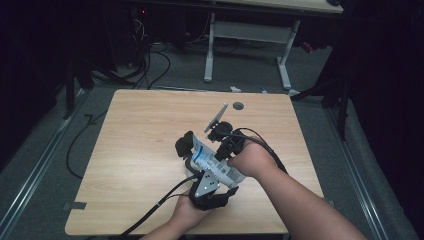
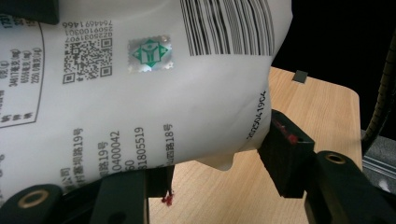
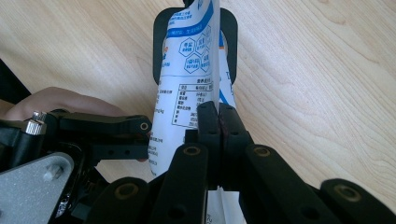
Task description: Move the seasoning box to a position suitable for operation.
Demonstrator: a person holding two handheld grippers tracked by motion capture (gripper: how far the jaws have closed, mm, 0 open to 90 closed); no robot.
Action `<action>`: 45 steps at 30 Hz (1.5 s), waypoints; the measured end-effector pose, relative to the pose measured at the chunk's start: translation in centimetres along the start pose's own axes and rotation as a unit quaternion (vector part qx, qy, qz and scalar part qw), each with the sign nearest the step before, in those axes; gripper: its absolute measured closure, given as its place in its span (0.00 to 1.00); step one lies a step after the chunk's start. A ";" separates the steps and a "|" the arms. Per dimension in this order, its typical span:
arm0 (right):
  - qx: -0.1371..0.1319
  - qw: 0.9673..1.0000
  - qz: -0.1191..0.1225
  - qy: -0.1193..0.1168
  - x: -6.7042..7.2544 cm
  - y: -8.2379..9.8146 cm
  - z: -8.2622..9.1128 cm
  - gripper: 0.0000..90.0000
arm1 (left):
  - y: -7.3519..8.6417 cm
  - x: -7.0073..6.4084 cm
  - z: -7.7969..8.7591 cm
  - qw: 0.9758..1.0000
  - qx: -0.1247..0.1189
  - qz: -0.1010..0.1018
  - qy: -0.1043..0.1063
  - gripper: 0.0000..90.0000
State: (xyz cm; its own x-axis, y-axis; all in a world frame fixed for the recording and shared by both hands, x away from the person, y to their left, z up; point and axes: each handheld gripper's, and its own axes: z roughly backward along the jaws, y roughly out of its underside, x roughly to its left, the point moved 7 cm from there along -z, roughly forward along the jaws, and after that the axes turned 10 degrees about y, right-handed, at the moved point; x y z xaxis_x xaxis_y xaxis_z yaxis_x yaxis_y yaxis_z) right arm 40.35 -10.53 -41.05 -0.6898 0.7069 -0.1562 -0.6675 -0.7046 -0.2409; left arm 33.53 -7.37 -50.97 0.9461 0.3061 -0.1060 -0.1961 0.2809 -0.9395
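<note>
A white printed pouch (image 1: 212, 162) is held above the near middle of the wooden table (image 1: 140, 150), between two hand-held grippers. The left hand-held gripper (image 1: 192, 170) is closed around the body of the pouch; in the left gripper view the bulging side with its barcode and printed text is seen wedged between the jaws, which stand fairly wide because the pouch is thick there. The right hand-held gripper (image 3: 218, 122) is pressed together on a thin flat edge of the pouch, as the right gripper view shows, with hardly any gap between the pads. The dark cap end (image 1: 184, 145) of the pouch points away to the far left and is not gripped.

The pickup is judged to be done, and a two-handed hold has been set up. What remains cannot be read with certainty: the pinch on the flat seam suggests that a tearing, pulling or turning step is being prepared. No opening in the pouch is seen yet.
</note>
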 end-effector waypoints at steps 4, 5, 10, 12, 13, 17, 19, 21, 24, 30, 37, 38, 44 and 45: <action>0.002 1.000 0.003 0.001 0.0 0.0 -0.1 1.00 | 0.1 -0.1 -0.1 1.000 0.000 0.001 -0.001 0.55; 0.004 1.000 0.003 0.002 0.0 0.0 -0.1 1.00 | 0.1 -0.1 -0.1 1.000 0.001 0.001 -0.001 0.55; 0.006 1.000 0.005 0.002 0.0 0.0 -0.2 1.00 | 0.1 0.0 -0.1 1.000 -0.001 0.001 -0.003 0.55; 0.007 1.000 0.003 0.004 0.1 -0.1 -0.1 1.00 | 0.0 0.0 -0.1 1.000 -0.004 0.001 -0.003 0.55; 0.007 1.000 0.006 0.005 0.0 -0.1 0.0 1.00 | 0.0 0.0 -0.1 1.000 -0.005 0.001 -0.004 0.55; 0.008 1.000 0.008 0.006 0.0 -0.2 0.0 1.00 | -0.1 0.0 -0.2 1.000 -0.007 0.004 -0.003 0.55; 0.010 1.000 0.007 0.006 0.0 -0.2 0.0 1.00 | 0.0 0.0 -0.2 1.000 -0.007 0.006 -0.003 0.55; 0.012 1.000 0.005 0.007 0.1 -0.2 -0.1 1.00 | 0.0 0.0 -0.2 1.000 -0.007 0.006 -0.003 0.55; 0.012 1.000 0.009 0.008 0.0 -0.3 -0.1 1.00 | -0.1 0.0 -0.1 1.000 -0.007 0.006 -0.004 0.55; 0.014 1.000 0.005 0.010 0.2 -0.4 0.0 1.00 | -0.2 0.1 -0.1 1.000 -0.010 0.007 -0.004 0.55; 0.014 1.000 0.010 0.014 0.2 -0.5 0.0 1.00 | -0.2 0.0 -0.1 1.000 -0.009 0.006 -0.004 0.54; 0.013 1.000 0.011 0.014 0.1 -0.5 0.0 1.00 | -0.2 0.0 -0.1 1.000 -0.009 0.006 -0.005 0.54; 0.012 1.000 0.011 0.013 0.2 -0.6 0.0 1.00 | -0.2 0.1 0.0 1.000 -0.009 0.006 -0.005 0.55; 0.012 1.000 0.011 0.012 0.2 -0.6 0.0 1.00 | -0.2 0.1 0.0 1.000 -0.009 0.006 -0.005 0.54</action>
State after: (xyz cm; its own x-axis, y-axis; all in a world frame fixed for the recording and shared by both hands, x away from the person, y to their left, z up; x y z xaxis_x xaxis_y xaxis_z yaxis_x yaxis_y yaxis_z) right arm 40.60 -10.00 -40.95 -0.6970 0.6929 -0.1846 -0.6595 -0.7205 -0.2142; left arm 33.62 -7.42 -50.83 0.9412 0.3181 -0.1140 -0.2025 0.2610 -0.9438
